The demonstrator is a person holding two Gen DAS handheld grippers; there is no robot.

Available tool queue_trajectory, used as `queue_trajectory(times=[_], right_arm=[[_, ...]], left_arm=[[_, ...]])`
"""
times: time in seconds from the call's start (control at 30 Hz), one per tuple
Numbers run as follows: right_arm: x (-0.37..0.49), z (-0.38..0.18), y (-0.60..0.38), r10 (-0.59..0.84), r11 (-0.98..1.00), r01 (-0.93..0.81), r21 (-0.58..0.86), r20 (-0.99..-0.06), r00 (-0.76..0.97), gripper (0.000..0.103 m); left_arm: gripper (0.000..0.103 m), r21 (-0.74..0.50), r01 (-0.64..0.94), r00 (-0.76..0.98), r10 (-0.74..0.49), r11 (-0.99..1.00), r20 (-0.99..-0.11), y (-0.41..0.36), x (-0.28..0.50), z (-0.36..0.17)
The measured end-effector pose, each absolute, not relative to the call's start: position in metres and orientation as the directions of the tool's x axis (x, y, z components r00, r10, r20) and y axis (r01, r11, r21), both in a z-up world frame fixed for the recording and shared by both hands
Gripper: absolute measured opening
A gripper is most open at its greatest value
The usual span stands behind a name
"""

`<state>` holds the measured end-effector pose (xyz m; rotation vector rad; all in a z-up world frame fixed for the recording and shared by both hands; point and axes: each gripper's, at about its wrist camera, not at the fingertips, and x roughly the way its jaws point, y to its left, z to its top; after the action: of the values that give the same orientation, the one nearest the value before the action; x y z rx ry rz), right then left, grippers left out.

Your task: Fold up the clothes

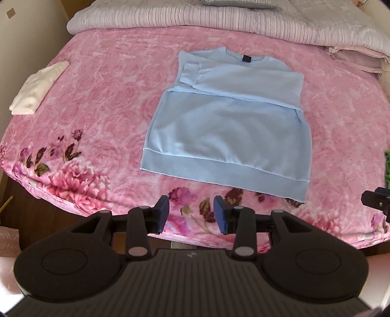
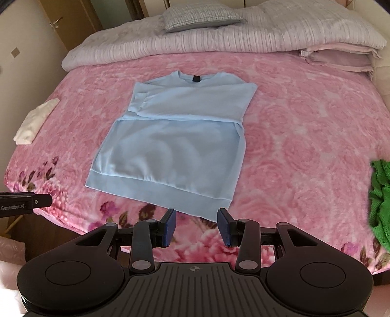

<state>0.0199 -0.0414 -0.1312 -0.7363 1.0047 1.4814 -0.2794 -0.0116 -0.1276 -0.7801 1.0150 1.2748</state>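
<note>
A: On the bed (image 2: 304,117), spread over the pink rose-patterned blanket (image 1: 109,97), lies the light blue sweatshirt (image 1: 226,131). Where does it sit for you?

B: Near the middle, a little toward the foot edge. It lies flat, collar toward the headboard, waistband toward the cameras. Both sleeves are folded in across the chest, and a small dark label shows inside the neckline.

A: And the grippers?

B: The left gripper (image 1: 190,214) hangs over the blanket's flowered border, short of the waistband. Its blue-padded fingers (image 1: 163,212) stand apart with nothing between them. The right gripper (image 2: 196,228) hangs just before the sweatshirt's near right corner, its fingers (image 2: 170,225) likewise spread and empty. Neither touches the cloth.

A: What else is on the bed?

B: A folded white garment (image 1: 36,90) rests near the left edge, well apart from the sweatshirt. A bright green knitted piece (image 2: 380,202) lies at the right edge, only partly in frame. At the head, a pale striped quilt (image 2: 219,41) is bunched up with a grey checked pillow (image 2: 202,17) on top, and folded pinkish bedding (image 2: 341,59) sits beside it on the right.

A: Can each gripper see the other?

B: Yes, a black tip of each shows at the frame edge of the other's view.
</note>
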Motion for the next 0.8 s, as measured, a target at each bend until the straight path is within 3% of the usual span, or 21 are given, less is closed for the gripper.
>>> queue_trajectory(times=[0.17,0.4,0.63,0.8], right_arm=[[0.036,-0.139,-0.029,0.448,0.080,-0.978,0.192,-0.884,-0.136,0.041],[0.061,-0.161,-0.010,0.425,0.209,-0.953,0.221,-0.898,-0.116,0.041],[0.081,-0.208,0.009,0.367,0.374,-0.885,0.277,-0.921,-0.132,0.041],[0.082,-0.264,0.006,0.362,0.492,-0.791,0.364,-0.912,-0.195,0.041]], left_arm=[[0.036,-0.074,-0.972,0.158,0.386,0.222,-0.909,0.013,-0.310,-0.133],[0.035,-0.177,-0.973,0.226,0.453,0.148,-0.862,0.081,-0.408,-0.142],[0.035,-0.350,-0.932,0.362,0.257,0.094,-0.896,0.148,-0.448,-0.236],[0.035,-0.373,-0.925,0.380,0.186,0.074,-0.906,0.186,-0.461,-0.298]])
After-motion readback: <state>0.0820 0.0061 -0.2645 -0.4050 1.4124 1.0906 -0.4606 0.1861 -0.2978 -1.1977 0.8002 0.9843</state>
